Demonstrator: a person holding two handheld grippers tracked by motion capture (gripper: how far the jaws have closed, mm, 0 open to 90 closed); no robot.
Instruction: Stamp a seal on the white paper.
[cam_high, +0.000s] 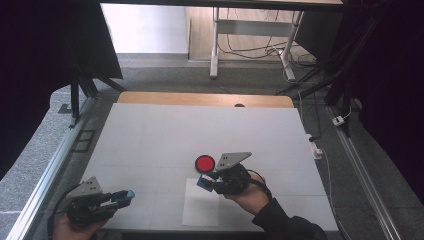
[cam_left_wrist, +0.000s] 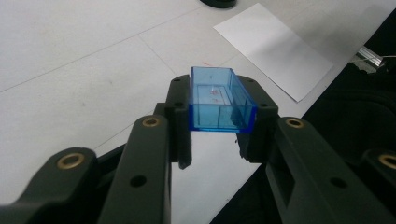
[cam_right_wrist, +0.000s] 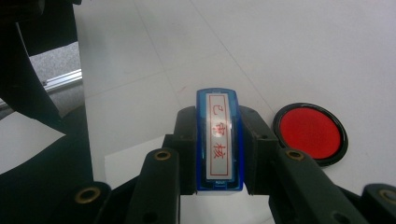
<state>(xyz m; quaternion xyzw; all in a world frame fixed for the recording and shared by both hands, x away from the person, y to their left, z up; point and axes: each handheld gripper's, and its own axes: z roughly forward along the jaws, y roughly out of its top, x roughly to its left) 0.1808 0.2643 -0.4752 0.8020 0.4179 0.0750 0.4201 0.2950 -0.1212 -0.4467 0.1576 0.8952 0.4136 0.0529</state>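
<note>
Two tongs in my hands, both clamped on blue plastic parts. Left tongs (cam_high: 131, 194) near worktop's (cam_high: 150, 135) near left corner, jaws closed on clear blue stamp cap (cam_left_wrist: 221, 100), open side facing up, held above surface. Right tongs (cam_high: 202, 182) toward middle of near edge, jaws closed on blue stamp (cam_right_wrist: 219, 140), red characters on its label. Stamp sits between red ink pad (cam_high: 204, 163) and white paper sheet (cam_high: 200, 207). I see pad just beyond stamp, paper at near edge.

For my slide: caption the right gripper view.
Right gripper clamps a blue stamp beside the red ink pad.
</note>
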